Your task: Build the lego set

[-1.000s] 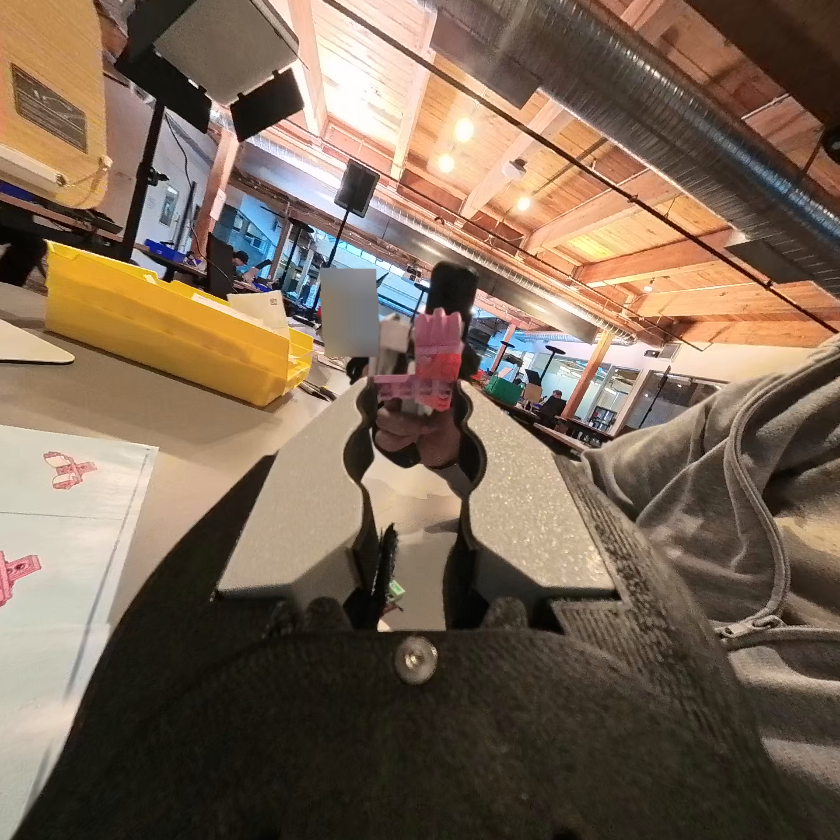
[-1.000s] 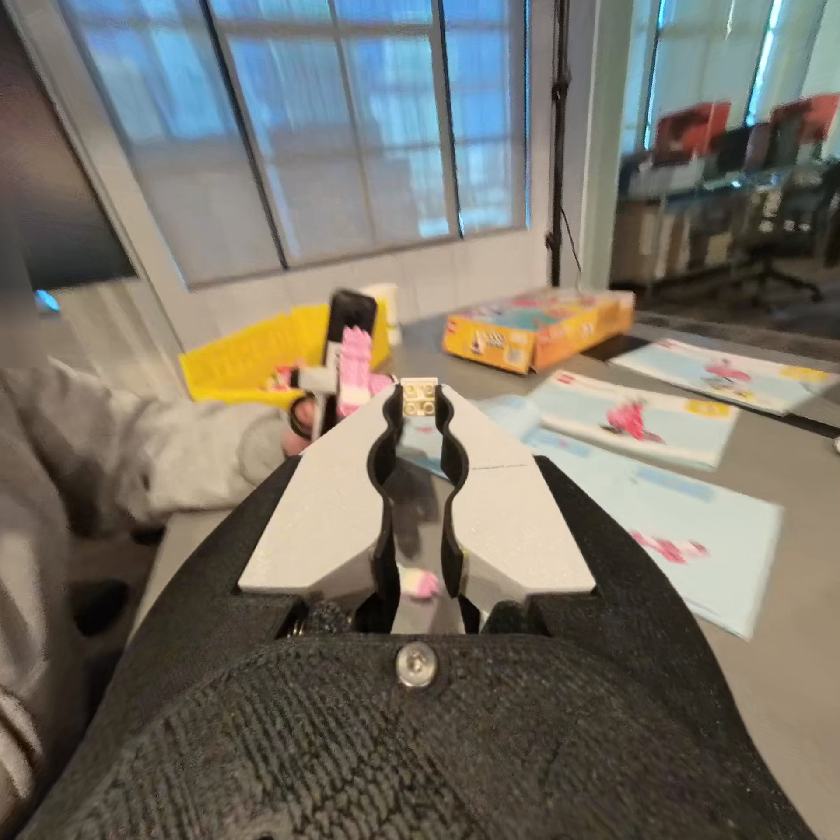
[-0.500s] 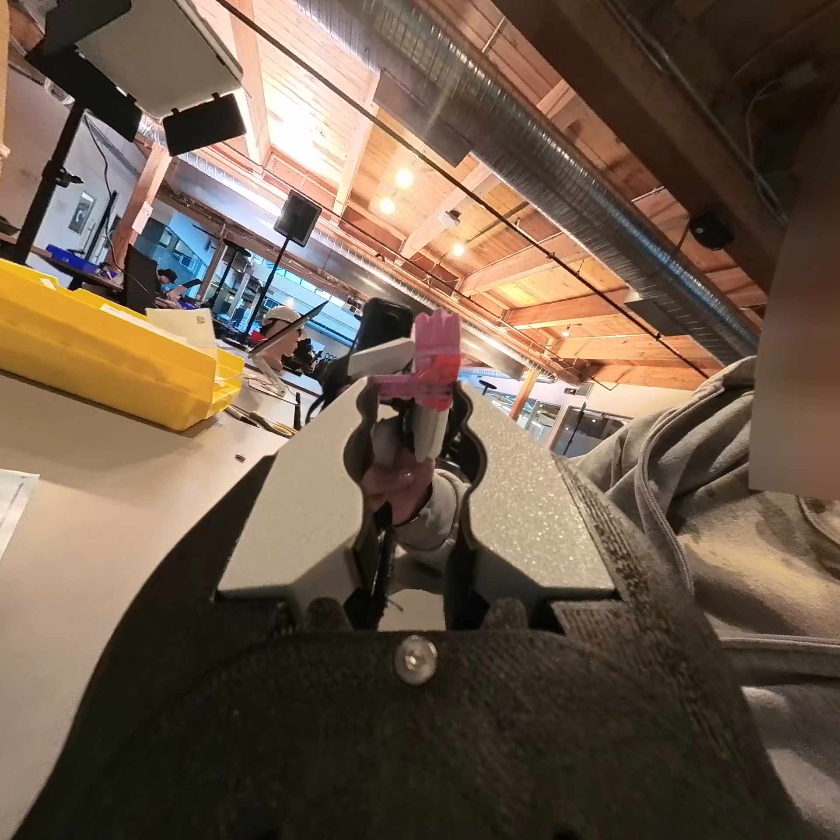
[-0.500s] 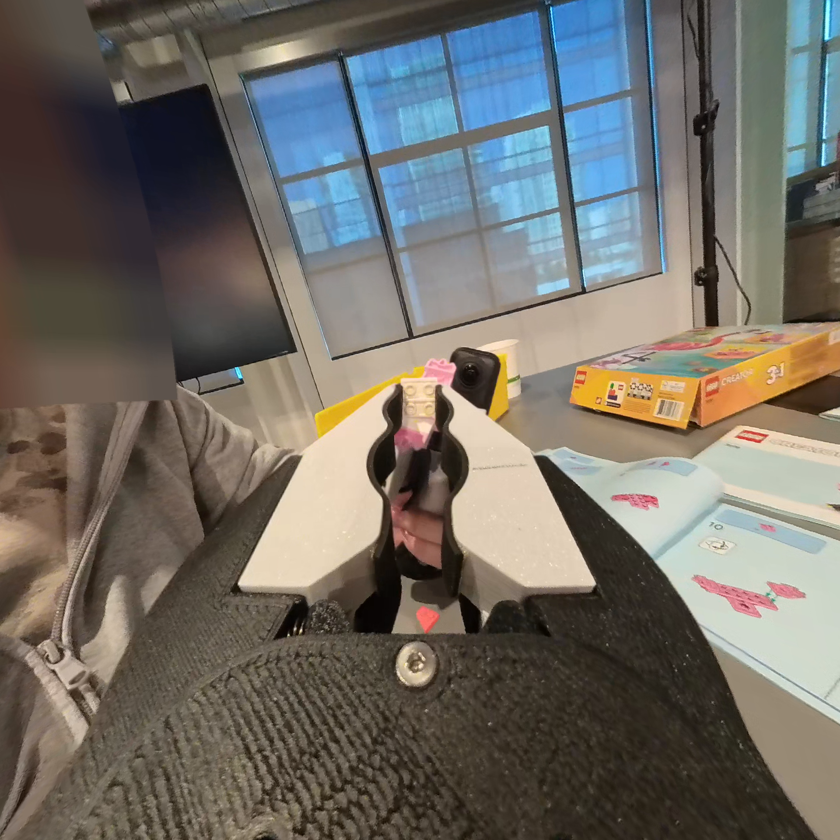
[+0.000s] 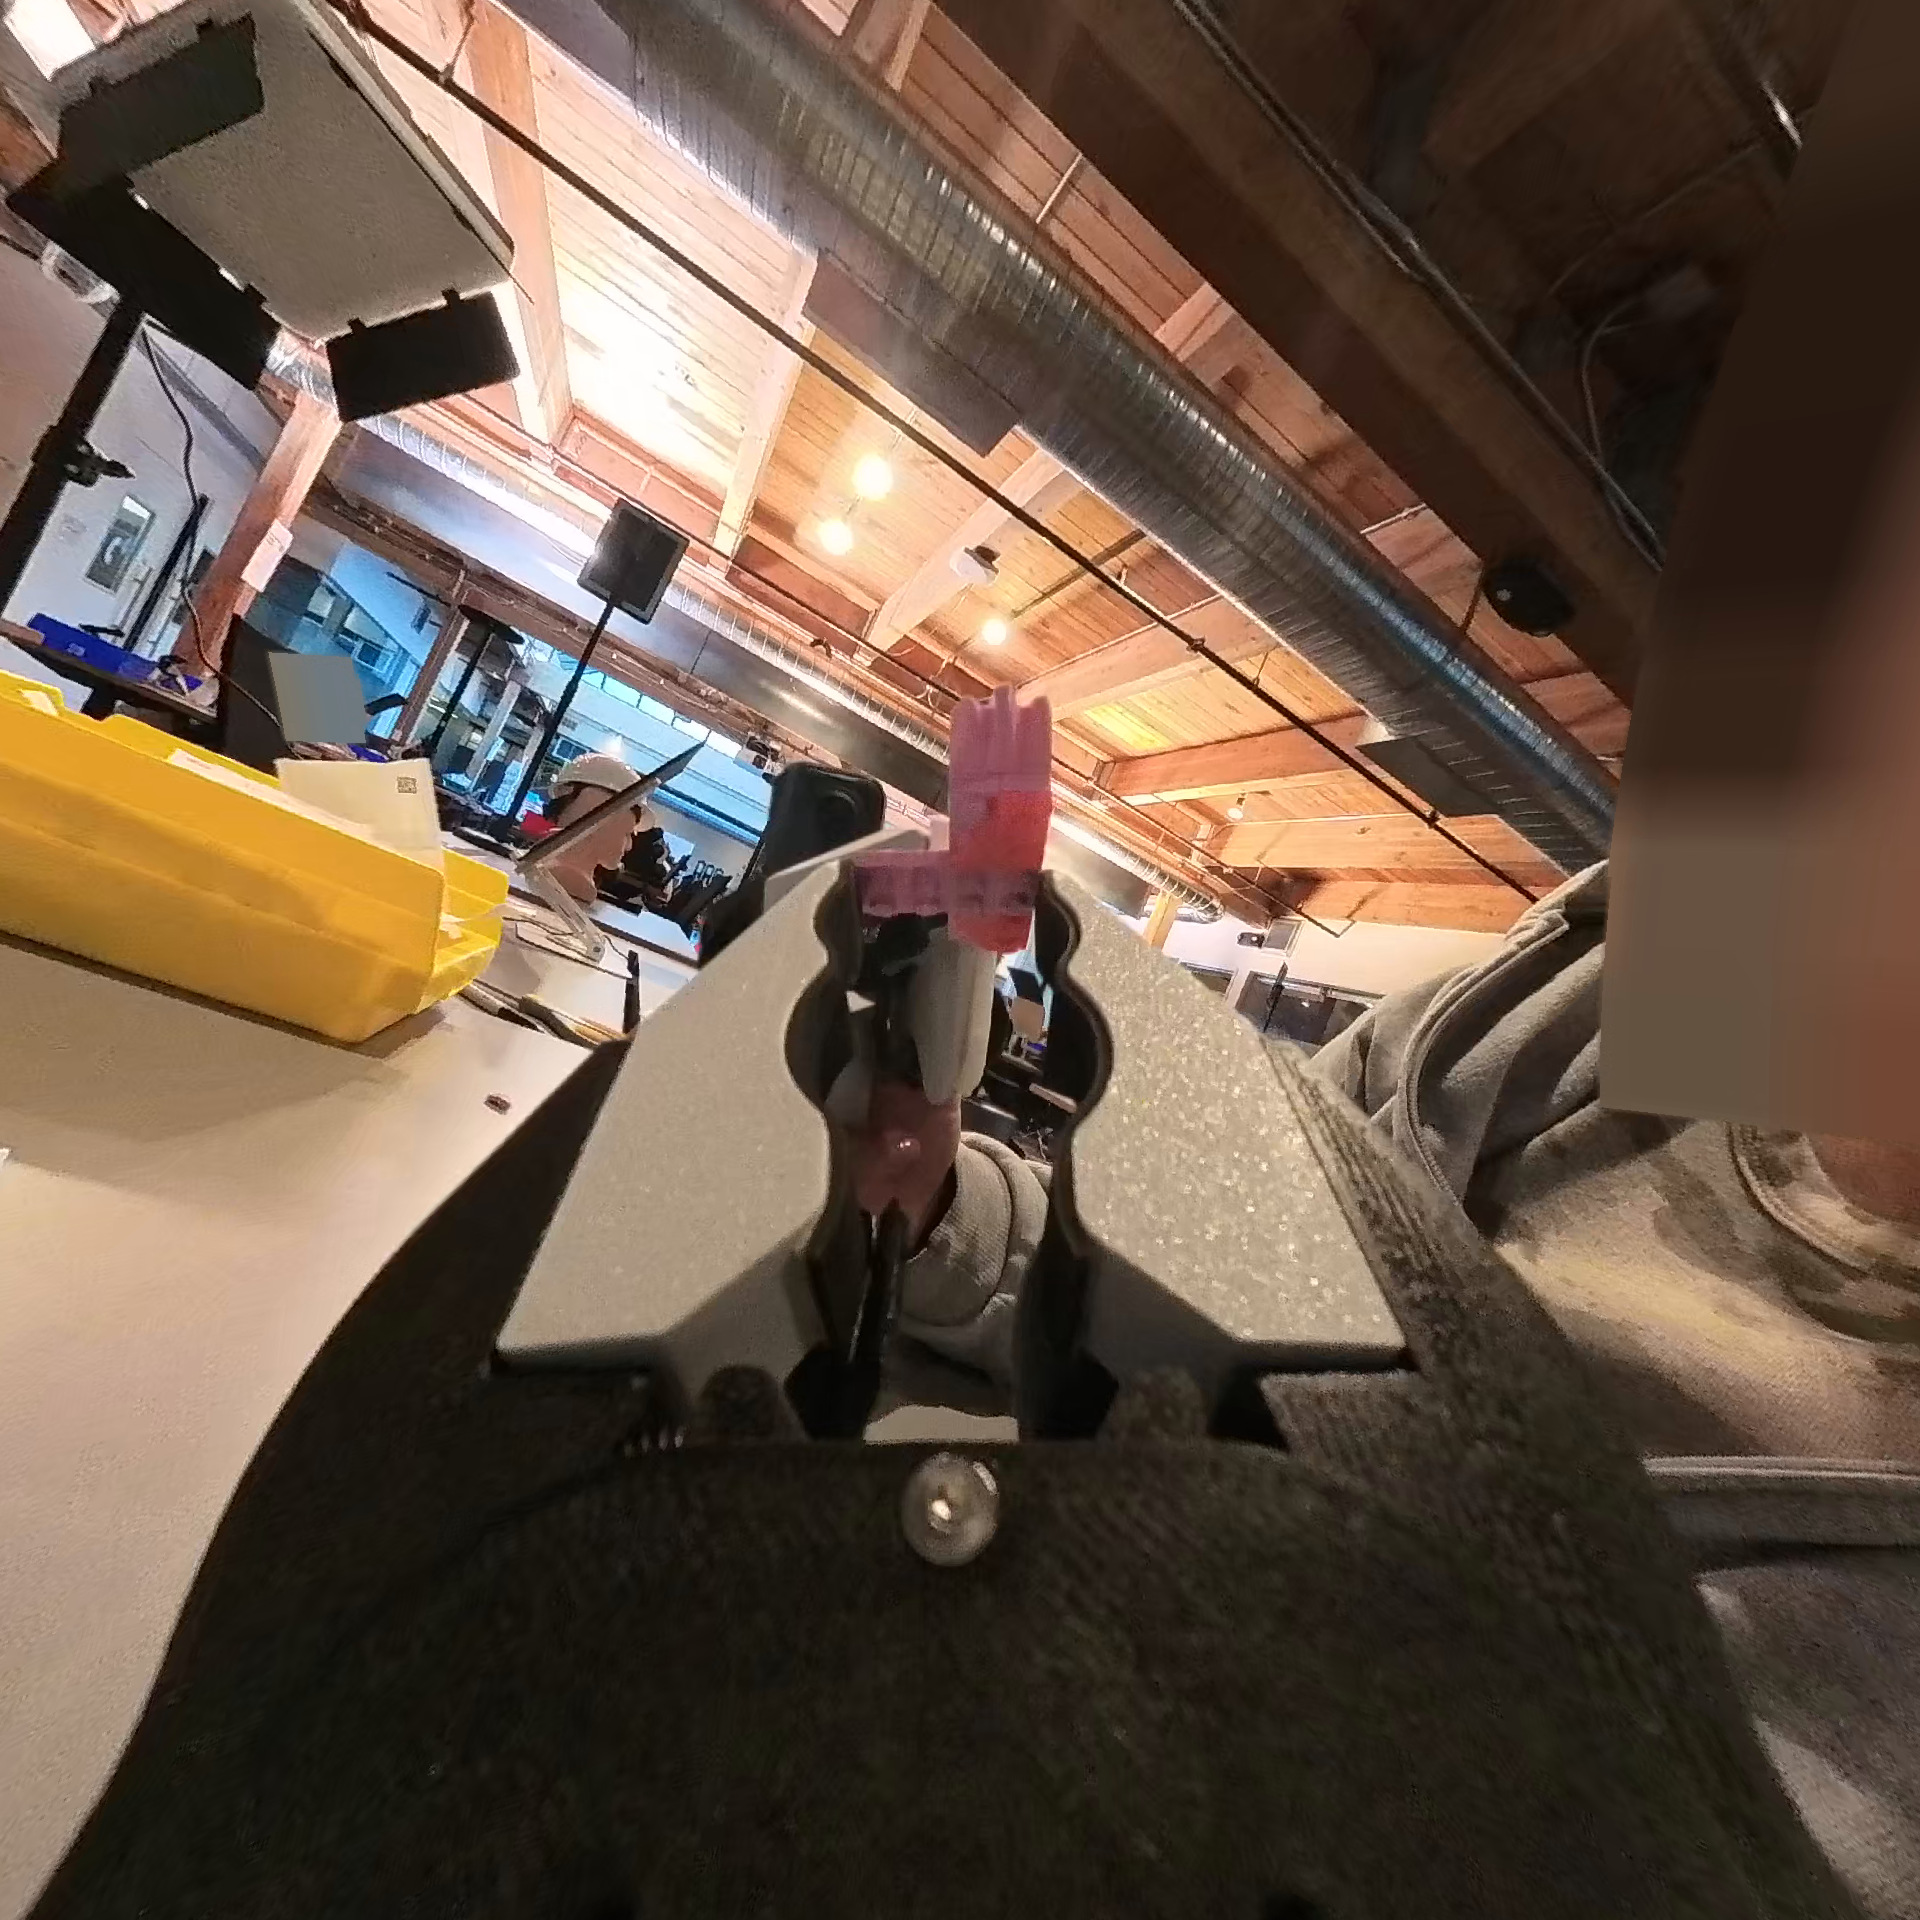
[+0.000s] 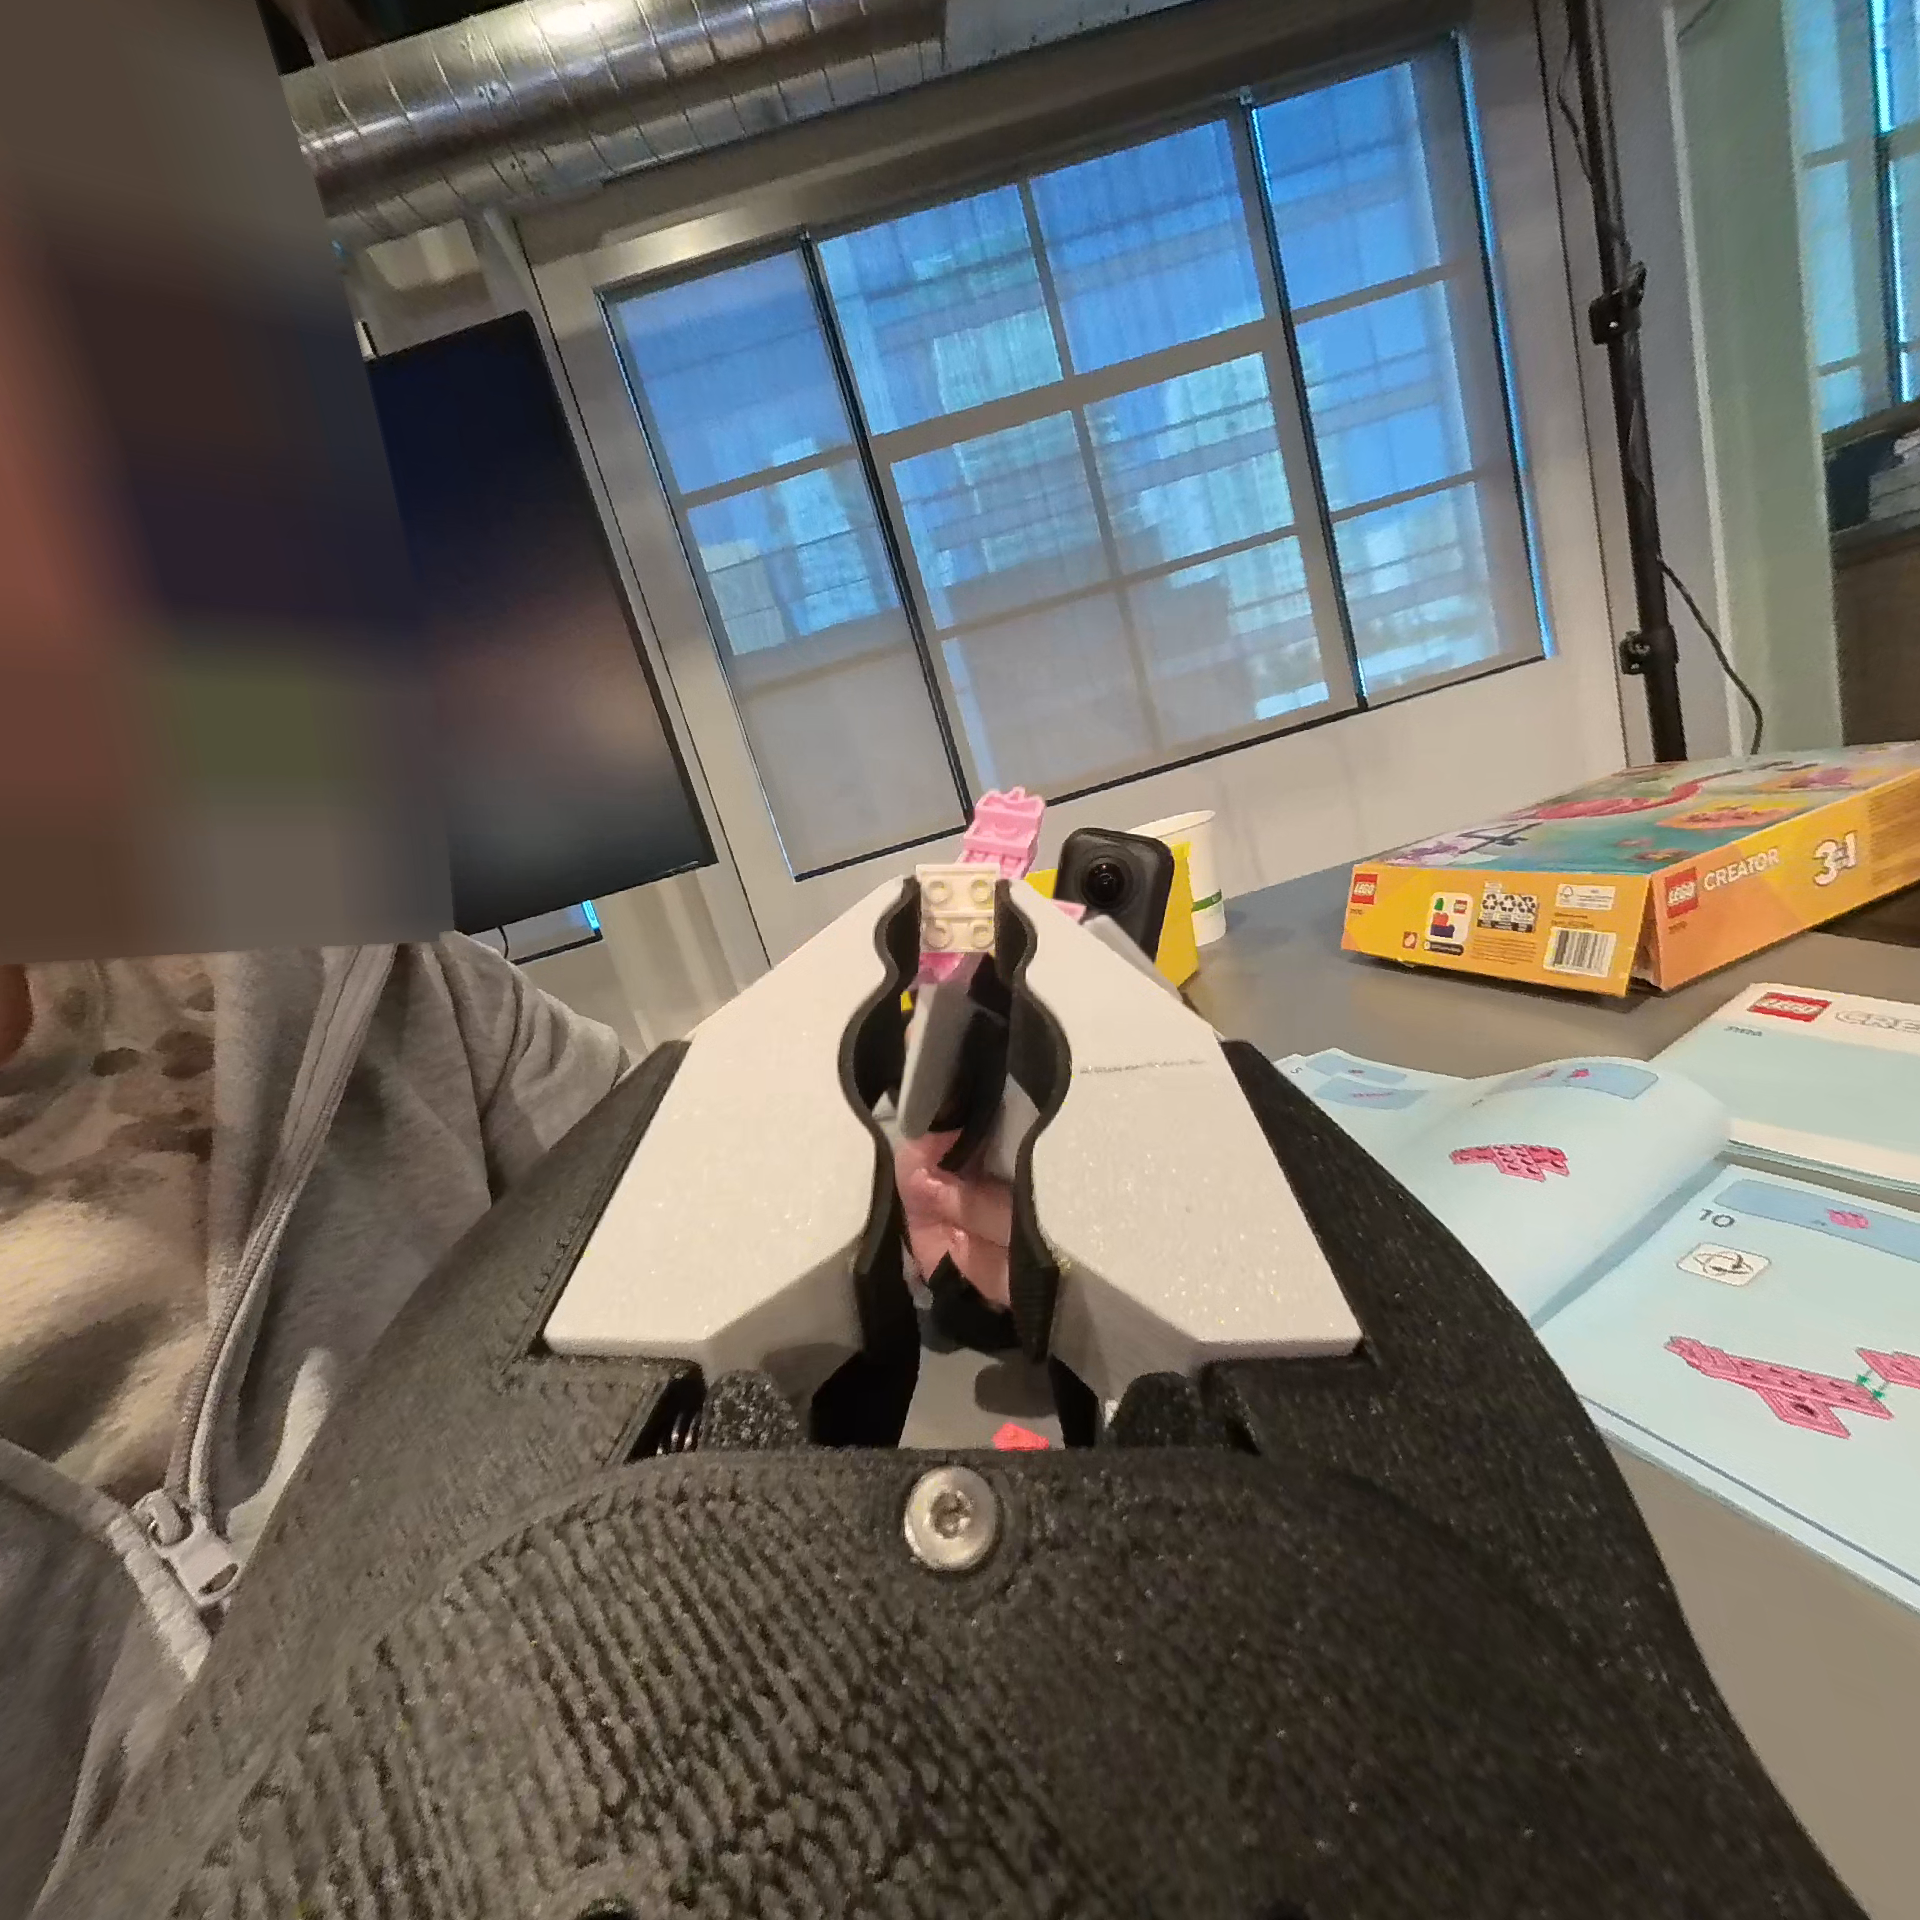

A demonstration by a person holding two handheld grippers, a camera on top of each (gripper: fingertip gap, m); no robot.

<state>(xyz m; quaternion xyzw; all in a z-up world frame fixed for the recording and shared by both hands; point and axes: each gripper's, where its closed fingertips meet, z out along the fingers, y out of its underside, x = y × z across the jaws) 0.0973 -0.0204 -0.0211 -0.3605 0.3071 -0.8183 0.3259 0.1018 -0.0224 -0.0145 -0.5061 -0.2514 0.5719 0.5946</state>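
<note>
My left gripper [image 5: 940, 899] is shut on a pink and red lego assembly [image 5: 995, 821] that stands up from its tips. My right gripper [image 6: 958, 914] is shut on a small white studded plate [image 6: 958, 907]. Both are raised off the table and face each other tip to tip. In the right wrist view the pink assembly [image 6: 1003, 831] rises just behind the white plate. I cannot tell whether they touch. The right gripper's grey fingers [image 5: 951, 1023] show through the left gripper's gap.
A yellow bin [image 5: 208, 883] sits on the grey table [image 5: 208, 1195] at the left. A lego box [image 6: 1642, 883], open instruction booklets [image 6: 1662, 1195] and a white cup [image 6: 1195, 862] lie to the right. The person's grey hoodie [image 6: 312, 1143] is close by.
Both grippers have tilted upward and come together. The white plate, apart from the pink assembly a second ago, now sits right in front of it.
</note>
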